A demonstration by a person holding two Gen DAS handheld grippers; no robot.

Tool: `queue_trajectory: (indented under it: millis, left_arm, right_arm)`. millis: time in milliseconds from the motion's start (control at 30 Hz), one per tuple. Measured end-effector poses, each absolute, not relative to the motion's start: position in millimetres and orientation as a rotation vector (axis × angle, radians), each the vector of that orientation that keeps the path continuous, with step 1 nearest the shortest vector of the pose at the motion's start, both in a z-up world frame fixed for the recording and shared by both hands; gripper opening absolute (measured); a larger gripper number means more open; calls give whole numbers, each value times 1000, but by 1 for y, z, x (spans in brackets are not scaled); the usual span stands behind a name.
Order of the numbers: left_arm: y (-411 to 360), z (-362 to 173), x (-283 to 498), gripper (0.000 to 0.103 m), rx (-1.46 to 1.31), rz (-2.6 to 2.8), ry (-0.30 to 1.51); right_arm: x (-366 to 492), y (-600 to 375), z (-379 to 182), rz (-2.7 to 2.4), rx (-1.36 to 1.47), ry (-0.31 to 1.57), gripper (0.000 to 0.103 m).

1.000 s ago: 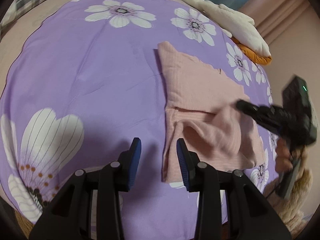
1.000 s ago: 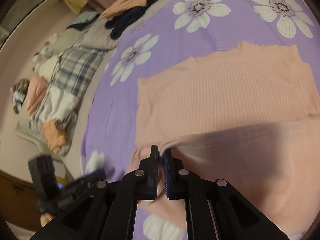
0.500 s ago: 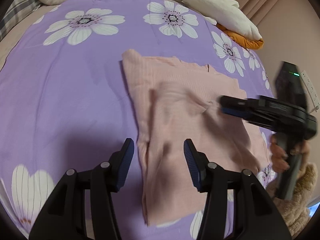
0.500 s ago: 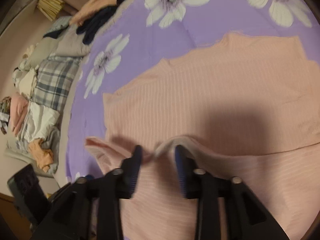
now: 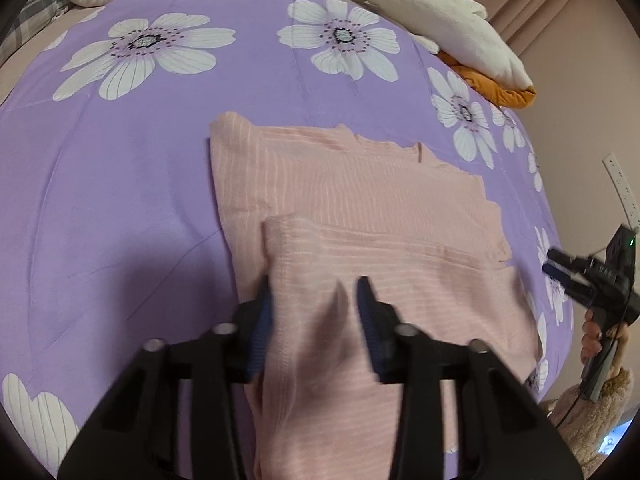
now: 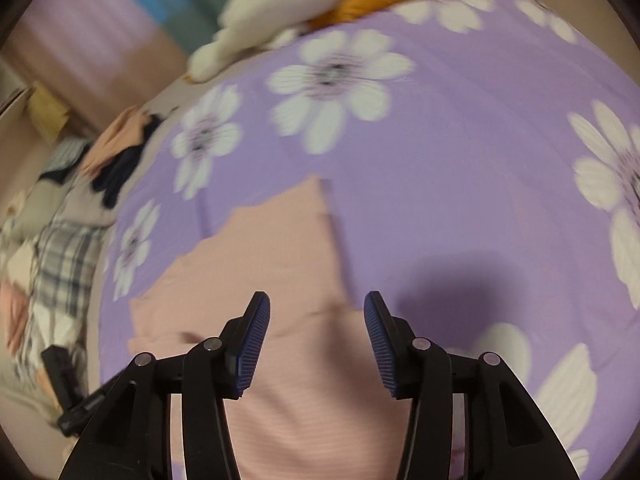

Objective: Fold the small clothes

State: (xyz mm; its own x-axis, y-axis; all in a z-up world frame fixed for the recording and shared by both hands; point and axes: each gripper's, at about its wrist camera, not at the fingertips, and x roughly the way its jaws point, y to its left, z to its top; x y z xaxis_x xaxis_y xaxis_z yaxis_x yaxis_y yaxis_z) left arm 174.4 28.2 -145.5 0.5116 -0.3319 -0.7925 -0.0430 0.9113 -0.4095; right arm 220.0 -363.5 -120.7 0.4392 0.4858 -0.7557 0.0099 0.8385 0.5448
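Observation:
A pink ribbed garment (image 5: 360,216) lies on the purple flowered bedspread (image 5: 120,184), with its near part folded over on top. My left gripper (image 5: 316,308) is open; its jaws straddle the near left edge of the folded layer, which bulges up between them. My right gripper (image 6: 316,320) is open and empty, above the garment (image 6: 280,264) near its right side. The right gripper also shows at the right edge of the left wrist view (image 5: 576,276), off the cloth.
A white and orange plush heap (image 5: 440,28) lies at the bed's far right. Plaid bedding and piled clothes (image 6: 60,248) lie off the bed's left side in the right wrist view. A wall with a power strip (image 5: 620,188) is to the right.
The right gripper let go of the folded cloth, opened wide and drew back to the right. The left gripper moved forward onto the garment's near edge.

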Motion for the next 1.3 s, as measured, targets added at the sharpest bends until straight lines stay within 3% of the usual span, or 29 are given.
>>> queue_trajectory:
  millis: [67,300,367,433,1300]
  left_arm:
    - [30,-149,176,4,-417,-174,1033]
    - [29,-140,168,4,-447,-157,995]
    - [28,-135,165,4,-456,-162,982]
    - [27,-130,162,4,-462,-170,968]
    - [40,-60,112,3,-561,-225,781]
  right_arm:
    - [221,-363,-132,313,525,1121,49]
    - [215,-344,-163,330,492,1174,48]
    - [211,-340,-162,330,471,1160,24]
    - [207,-338,-155,324,437,1130,10]
    - [165,-344,-51,353,397,797,8]
